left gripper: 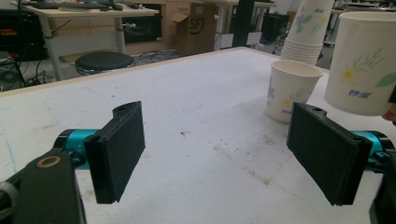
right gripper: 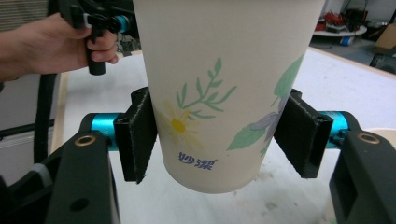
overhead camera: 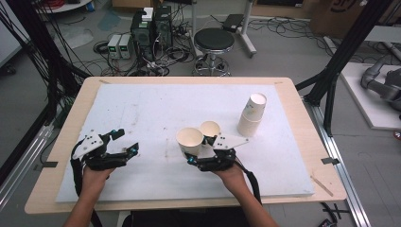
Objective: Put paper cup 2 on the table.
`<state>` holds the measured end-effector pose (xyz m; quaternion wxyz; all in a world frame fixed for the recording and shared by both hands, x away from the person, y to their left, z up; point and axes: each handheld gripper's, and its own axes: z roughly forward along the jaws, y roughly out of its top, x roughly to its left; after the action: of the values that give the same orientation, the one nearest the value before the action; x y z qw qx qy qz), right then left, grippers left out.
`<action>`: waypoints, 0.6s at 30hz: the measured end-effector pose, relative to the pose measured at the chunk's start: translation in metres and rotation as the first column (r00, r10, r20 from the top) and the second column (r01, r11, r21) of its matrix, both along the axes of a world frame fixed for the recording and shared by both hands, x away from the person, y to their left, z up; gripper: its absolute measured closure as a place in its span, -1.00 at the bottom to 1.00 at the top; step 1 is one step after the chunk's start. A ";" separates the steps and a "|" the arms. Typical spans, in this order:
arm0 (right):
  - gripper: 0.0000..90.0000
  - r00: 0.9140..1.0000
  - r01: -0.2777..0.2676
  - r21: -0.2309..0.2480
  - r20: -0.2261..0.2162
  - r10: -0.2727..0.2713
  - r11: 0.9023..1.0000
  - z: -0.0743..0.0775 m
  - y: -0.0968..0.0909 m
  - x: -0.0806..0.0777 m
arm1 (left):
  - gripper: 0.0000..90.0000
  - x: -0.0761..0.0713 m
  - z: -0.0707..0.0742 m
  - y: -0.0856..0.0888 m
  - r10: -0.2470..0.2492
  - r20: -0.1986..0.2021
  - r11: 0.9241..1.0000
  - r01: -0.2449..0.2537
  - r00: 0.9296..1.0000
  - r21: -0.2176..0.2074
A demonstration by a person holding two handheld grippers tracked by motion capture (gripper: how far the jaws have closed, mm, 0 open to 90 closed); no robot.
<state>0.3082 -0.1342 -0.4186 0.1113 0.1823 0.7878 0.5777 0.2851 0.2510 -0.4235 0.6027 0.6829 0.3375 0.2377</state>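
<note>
- High view, left to right: we see the left tongs [overhead camera: 125, 140] spread wide and empty over the worktop [overhead camera: 142, 109]; the right tongs [overhead camera: 201, 152] clamp a paper cup [overhead camera: 190, 140], lifted just beside a standing cup [overhead camera: 210, 128].
- We judge a hard squeeze could crush the held cup, or a swing could topple its neighbour or the stack [overhead camera: 252, 115].
- Right gripper view: the cup [right gripper: 224, 88] reads "妙洁", probably; a far carton in the left gripper view seems to read "SF".

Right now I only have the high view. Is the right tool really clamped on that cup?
Observer: Yes. In the right gripper view, the right tool has both pads pressed on the sides of the held cup.
Operator: Is it touching the table?
Observer: No. The cup's base hangs clear of the table.
Operator: Left tool?
Observer: The left tool is open, with bare table between its jaws.
Operator: Any cup markings?
Observer: A yellow flower and green leaves.
</note>
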 end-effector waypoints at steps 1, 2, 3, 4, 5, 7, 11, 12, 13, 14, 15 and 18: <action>-0.22 1.000 0.000 0.000 0.000 0.000 1.000 0.000 0.000 0.000 | -0.57 0.000 0.000 0.000 0.000 0.000 1.000 0.000 1.000 0.000; -0.22 1.000 0.016 -0.016 -0.003 -0.016 1.000 -0.003 0.009 0.003 | -0.57 0.000 0.000 0.003 0.007 0.004 1.000 -0.007 1.000 -0.004; -0.22 1.000 0.019 -0.023 -0.008 -0.019 1.000 -0.005 0.014 0.005 | -0.57 -0.001 0.000 0.004 0.010 0.002 1.000 -0.010 1.000 -0.006; -0.22 1.000 0.019 -0.026 -0.018 -0.020 0.999 -0.006 0.018 0.006 | -0.57 -0.001 0.000 0.005 0.014 0.003 1.000 -0.014 1.000 -0.005; -0.22 0.999 0.023 -0.037 -0.025 -0.024 0.999 -0.008 0.022 0.007 | -0.57 -0.001 0.000 0.005 0.014 0.003 1.000 -0.014 1.000 -0.005; -0.22 0.999 0.033 -0.055 -0.036 -0.035 0.998 -0.012 0.031 0.009 | -0.57 -0.001 0.000 0.006 0.021 0.005 1.000 -0.021 1.000 -0.006; -0.22 0.995 0.069 -0.097 -0.062 -0.075 0.993 -0.020 0.046 0.016 | -0.57 -0.001 0.000 0.008 0.028 0.005 1.000 -0.028 1.000 -0.008; -0.22 0.994 0.077 -0.107 -0.070 -0.084 0.991 -0.022 0.049 0.017 | -0.57 -0.001 0.000 0.009 0.032 0.006 0.999 -0.032 0.999 -0.008; -0.22 0.993 0.083 -0.123 -0.072 -0.092 0.989 -0.024 0.052 0.018 | -0.57 -0.001 0.000 0.009 0.032 0.006 0.999 -0.032 0.999 -0.008; -0.22 0.993 0.085 -0.131 -0.075 -0.095 0.988 -0.025 0.055 0.019 | -0.57 -0.001 0.000 0.010 0.032 0.004 0.999 -0.032 0.999 -0.012; -0.22 0.992 0.084 -0.140 -0.083 -0.096 0.987 -0.026 0.057 0.020 | -0.57 -0.001 0.000 0.010 0.035 0.002 0.999 -0.035 0.999 -0.013; -0.22 0.991 0.083 -0.192 -0.087 -0.102 0.978 -0.029 0.064 0.023 | -0.57 -0.001 -0.001 0.010 0.034 0.002 0.999 -0.034 0.999 -0.013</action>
<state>0.3308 -0.0703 -0.4476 0.1166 0.2352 0.8339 0.4855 0.2840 0.2609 -0.4242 0.6033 0.6728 0.3500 0.2466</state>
